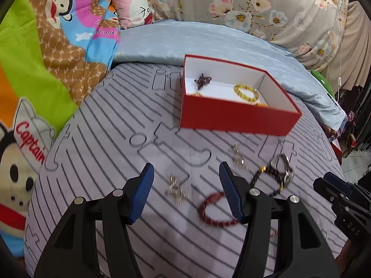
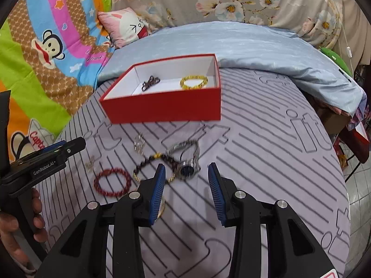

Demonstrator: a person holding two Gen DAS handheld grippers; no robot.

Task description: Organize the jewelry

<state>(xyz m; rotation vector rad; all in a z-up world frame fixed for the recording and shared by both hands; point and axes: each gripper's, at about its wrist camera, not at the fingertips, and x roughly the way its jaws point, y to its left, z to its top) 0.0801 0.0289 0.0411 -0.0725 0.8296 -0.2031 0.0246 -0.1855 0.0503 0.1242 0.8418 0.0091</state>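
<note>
Jaws spread wide on both, left gripper point(image 1: 186, 193) and right gripper point(image 2: 186, 193), hovering over loose jewelry on the striped bed; red bead bracelet point(image 2: 112, 182) there, yellow bead bracelet point(image 2: 194, 81) inside the red cardboard box point(image 2: 162, 108).

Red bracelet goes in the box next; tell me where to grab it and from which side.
Grip the red bracelet across its beaded band on the near arc, coming straight down from above. It lies flat on the striped sheet as an open ring, so one finger can drop inside and one outside. The left tool is nearest, already open.
</note>
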